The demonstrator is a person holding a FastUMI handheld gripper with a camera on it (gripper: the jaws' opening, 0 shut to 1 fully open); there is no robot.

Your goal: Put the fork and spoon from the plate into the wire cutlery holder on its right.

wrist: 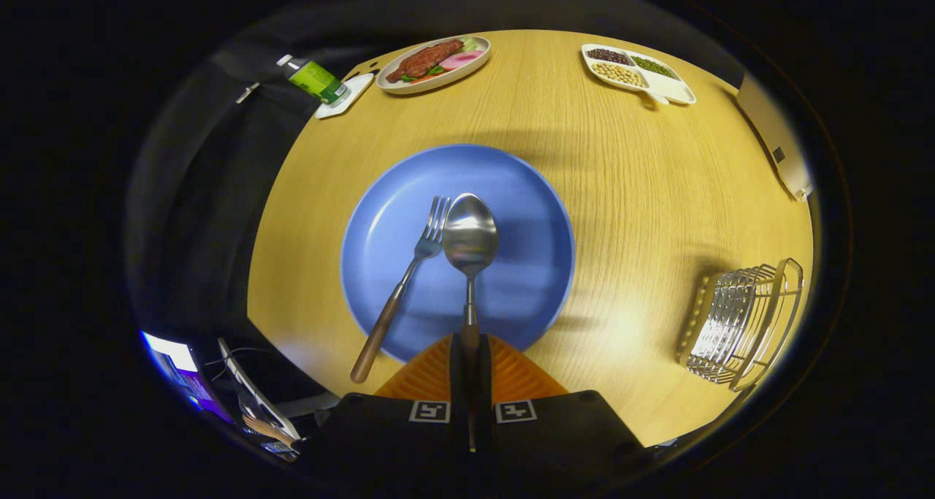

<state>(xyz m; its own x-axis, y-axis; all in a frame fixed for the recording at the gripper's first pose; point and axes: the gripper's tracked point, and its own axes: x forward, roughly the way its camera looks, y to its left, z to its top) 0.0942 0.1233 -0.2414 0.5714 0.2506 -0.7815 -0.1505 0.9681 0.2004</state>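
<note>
The gripper [470,353] has its two fingers drawn in tight on the spoon [470,242], both pressing on the handle from either side. The handle runs back between the fingers and is lost there; how far it goes, and what its end is made of, cannot be told. The spoon's bowl sticks out ahead of the fingertips, over the middle of the plate [526,192]. Whether the bowl rests on the plate or is lifted clear of it is hard to judge from this angle.

Just left of the spoon lies the fork [406,276], slanted, tines near the spoon's bowl and its wooden handle reaching back over the plate's near rim onto the table [621,192]. The fingers hide a bit of the plate's near edge.

Well off to the right of the plate sits the wire holder [741,324], close to the table's edge and bent by the lens, so its shape and whether it stands or lies over are unclear.

Beyond the plate, at the far side of the table, are a dish of food [434,62], a divided tray [639,73] with beans and grains, and a bottle [314,80] on a small white base at the far left edge.
</note>
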